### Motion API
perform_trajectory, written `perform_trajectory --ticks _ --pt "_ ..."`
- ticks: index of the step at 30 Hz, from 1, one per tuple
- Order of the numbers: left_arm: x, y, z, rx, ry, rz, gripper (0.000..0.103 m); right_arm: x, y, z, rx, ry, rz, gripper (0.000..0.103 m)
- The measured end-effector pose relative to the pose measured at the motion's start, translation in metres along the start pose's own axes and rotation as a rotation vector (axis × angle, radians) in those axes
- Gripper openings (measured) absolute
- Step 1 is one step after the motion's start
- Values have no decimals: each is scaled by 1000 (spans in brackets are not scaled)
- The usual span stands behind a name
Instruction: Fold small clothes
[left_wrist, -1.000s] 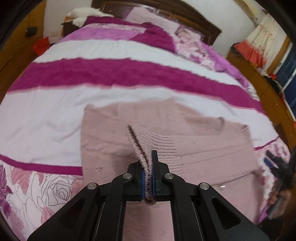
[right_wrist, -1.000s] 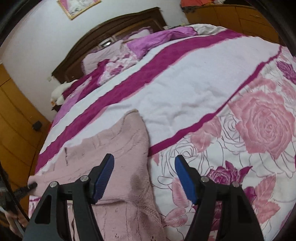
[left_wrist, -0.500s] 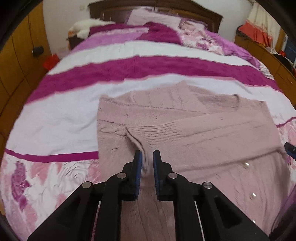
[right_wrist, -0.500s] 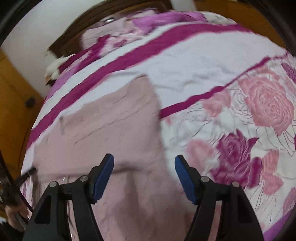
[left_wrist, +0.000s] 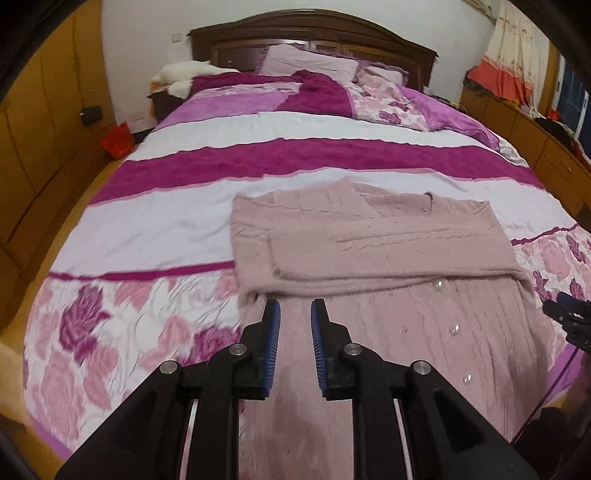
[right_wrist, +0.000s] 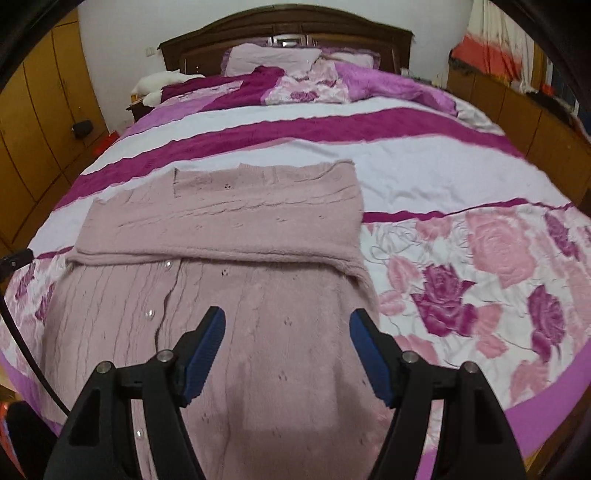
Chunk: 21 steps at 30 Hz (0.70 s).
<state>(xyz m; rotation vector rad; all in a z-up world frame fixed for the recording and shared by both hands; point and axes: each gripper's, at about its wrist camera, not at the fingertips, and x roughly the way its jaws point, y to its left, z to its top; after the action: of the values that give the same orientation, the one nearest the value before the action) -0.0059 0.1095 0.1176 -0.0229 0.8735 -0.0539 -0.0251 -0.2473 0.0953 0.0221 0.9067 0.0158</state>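
A dusty-pink knitted cardigan (left_wrist: 388, 258) with small clear buttons lies flat on the bed, its sleeves folded across the chest in a horizontal band; it also shows in the right wrist view (right_wrist: 229, 236). My left gripper (left_wrist: 294, 312) hovers over the cardigan's lower left part, just below the folded sleeve, jaws a little apart and empty. My right gripper (right_wrist: 286, 321) is wide open and empty above the cardigan's lower right part. The right gripper's tip shows at the left wrist view's right edge (left_wrist: 569, 317).
The bed (left_wrist: 147, 236) has a white, magenta and rose-print cover. Pillows (left_wrist: 310, 62) and a rumpled quilt lie by the dark headboard. Wooden wardrobes (left_wrist: 44, 122) stand on the left, a low wooden cabinet (left_wrist: 517, 125) on the right.
My left gripper let go of the sleeve cuff, which now lies folded across the chest, and pulled back toward the hem. My right gripper also drew back, staying open.
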Motion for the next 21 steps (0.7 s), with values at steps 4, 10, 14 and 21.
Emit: perform_trajectory --ticks 4,10,14,21 --pt "-12 7 -27 -26 7 -2 0 -7 5 -15 -47 14 -43 73" --pt "-30 17 -71 -118 7 -36 0 -17 22 -47 -176 -36 -53 73" --pt "-37 18 -94 -182 -13 -69 0 -29 27 -64 -195 -146 -59 64" --pt "-38 6 -143 -133 -122 -110 6 -23 17 -94 -149 -120 -25 63"
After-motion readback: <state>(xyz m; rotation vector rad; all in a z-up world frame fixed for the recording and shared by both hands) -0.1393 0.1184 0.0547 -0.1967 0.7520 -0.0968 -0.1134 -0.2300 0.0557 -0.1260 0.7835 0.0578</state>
